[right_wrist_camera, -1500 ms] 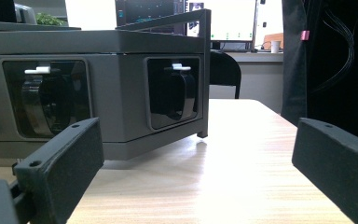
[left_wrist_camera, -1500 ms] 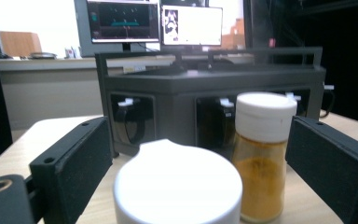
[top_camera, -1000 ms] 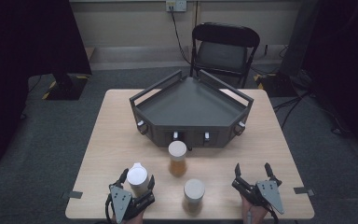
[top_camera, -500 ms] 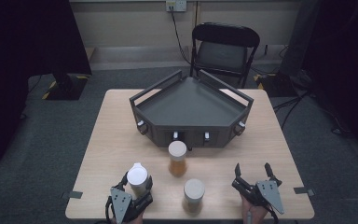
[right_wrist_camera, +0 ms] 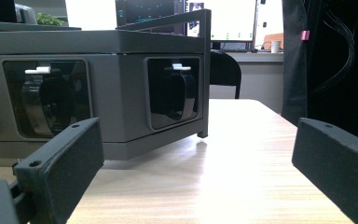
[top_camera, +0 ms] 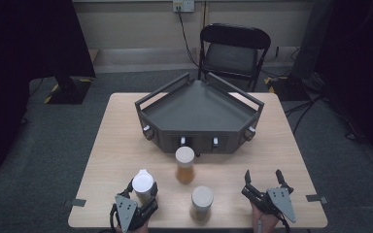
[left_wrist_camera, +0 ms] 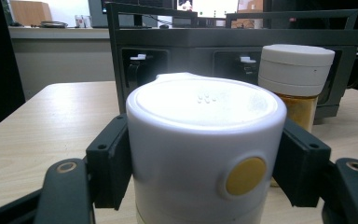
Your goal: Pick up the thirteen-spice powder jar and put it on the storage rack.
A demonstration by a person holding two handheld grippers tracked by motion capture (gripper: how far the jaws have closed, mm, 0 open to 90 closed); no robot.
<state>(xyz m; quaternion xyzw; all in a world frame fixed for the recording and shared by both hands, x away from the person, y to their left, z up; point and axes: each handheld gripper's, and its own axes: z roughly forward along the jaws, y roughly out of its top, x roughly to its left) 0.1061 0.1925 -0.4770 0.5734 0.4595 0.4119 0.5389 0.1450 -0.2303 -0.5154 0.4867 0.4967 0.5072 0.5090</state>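
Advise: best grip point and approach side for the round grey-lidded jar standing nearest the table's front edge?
Grip the grey-lidded jar across its straight upright side just below the lid, coming level from the front edge. The open right gripper stands beside it with nothing between. The left gripper is shut on the white-capped bottle; the amber jar stands behind.
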